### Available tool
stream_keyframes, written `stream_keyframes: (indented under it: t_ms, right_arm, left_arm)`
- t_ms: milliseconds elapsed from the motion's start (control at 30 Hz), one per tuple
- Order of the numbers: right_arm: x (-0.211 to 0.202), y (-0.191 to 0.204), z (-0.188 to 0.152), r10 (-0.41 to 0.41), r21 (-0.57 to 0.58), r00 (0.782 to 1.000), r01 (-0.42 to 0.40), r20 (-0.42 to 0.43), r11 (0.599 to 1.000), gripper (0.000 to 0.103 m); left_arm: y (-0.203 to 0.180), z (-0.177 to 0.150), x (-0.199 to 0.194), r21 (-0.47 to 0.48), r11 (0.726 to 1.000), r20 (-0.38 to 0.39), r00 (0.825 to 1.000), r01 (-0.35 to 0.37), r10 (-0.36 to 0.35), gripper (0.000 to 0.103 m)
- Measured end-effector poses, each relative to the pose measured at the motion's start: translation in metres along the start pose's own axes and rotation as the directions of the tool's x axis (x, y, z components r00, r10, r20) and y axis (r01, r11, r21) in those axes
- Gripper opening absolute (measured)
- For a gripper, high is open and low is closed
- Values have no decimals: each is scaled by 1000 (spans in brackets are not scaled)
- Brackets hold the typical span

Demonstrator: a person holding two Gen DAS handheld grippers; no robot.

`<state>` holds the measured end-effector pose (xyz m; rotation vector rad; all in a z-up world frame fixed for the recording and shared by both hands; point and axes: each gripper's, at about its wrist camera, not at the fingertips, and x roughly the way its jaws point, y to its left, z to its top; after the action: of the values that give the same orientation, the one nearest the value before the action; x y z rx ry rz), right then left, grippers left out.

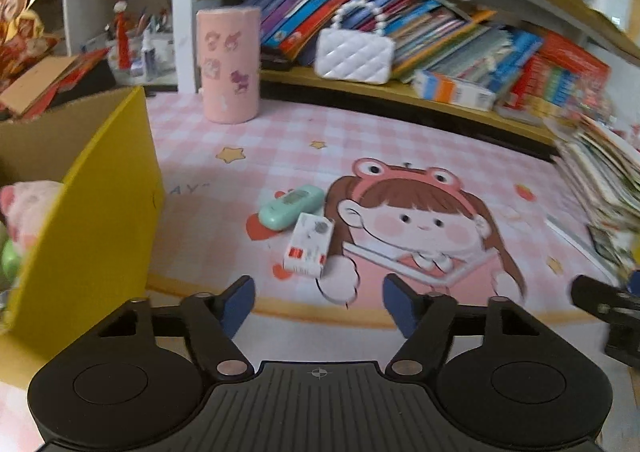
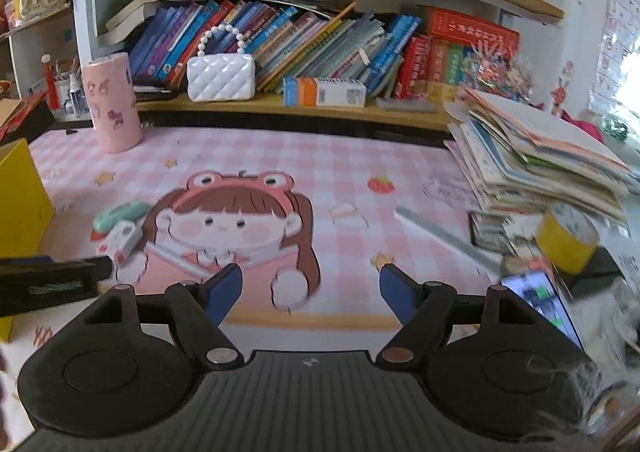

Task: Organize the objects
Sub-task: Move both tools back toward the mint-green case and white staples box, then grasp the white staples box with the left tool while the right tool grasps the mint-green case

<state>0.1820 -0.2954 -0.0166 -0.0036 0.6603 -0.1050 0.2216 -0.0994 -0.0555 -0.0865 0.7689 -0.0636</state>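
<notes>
Both grippers are hanging over the near edge of the surface [image 2: 360,156], and you are holding each with its jaws spread wide and nothing between them: the left gripper [image 1: 319,302] and the right gripper [image 2: 311,292]. Ahead of your left one, the white box [image 1: 309,249] is lying flat on the mat [image 1: 400,156], touching the green case [image 1: 291,207] just behind it. Both are sitting near the yellow box [image 1: 96,212], which is already holding a pink plush [image 1: 28,208]. Probably the white box is light, stiff card, so you should be taking it across its narrow sides with a gentle squeeze. The green case looks like smooth, rounded plastic and may be slipping; grip it at mid-length. To your right, a tape roll [image 2: 566,236] is resting by the book pile [image 2: 540,156].
</notes>
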Motion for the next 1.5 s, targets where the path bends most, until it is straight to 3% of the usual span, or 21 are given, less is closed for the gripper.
stream_keyframes:
  t_ms: [133,333,367,433,467,700,900,1067,1267,1333,1500]
  right_arm:
    - [13,2,17,35,-17,999,-35,19,999,74]
    - [24,8,32,80,-42,996,-79,30,996,75]
    - [26,8,34,86,-47,996,-84,31,995,75]
    - [29,10,37,99,-57,995,-97,32,994,75]
    - [31,11,38,107,-61,994,-105,33,993,75]
    - [56,31,44,228,-103,974,-226,9,969,75]
    - [99,84,45,409,-212,910,-412,-60,886,85]
    - [131,134,42,499,-328,859,-506,-114,798,90]
    - [156,159,42,502,-323,852,-521,-148,790,83]
    - [161,164,41,498,-319,851,-524,-165,790,68]
    - [147,156,38,510,-306,851,-523,-126,796,67]
  left_arm:
    - [-5,8,32,-22,999,-14,999,-31,31,57]
    - [-15,16,61,24,995,-1,996,-93,94,55]
    - [-15,17,67,25,995,-7,995,-99,99,52]
    - [-13,18,74,31,994,-20,994,-106,106,32]
    - [-11,18,73,36,994,-16,995,-100,100,29]
    - [14,7,19,-37,999,-11,1000,-16,15,27]
    - [37,-23,-35,-64,998,-50,999,-13,10,28]
    - [45,-36,-58,-80,996,-61,997,-41,36,28]
    - [47,-45,-74,-99,995,-52,998,-29,24,28]
    - [49,-48,-78,-107,994,-51,998,-28,22,28]
    - [55,-51,-87,-116,993,-39,999,-10,6,28]
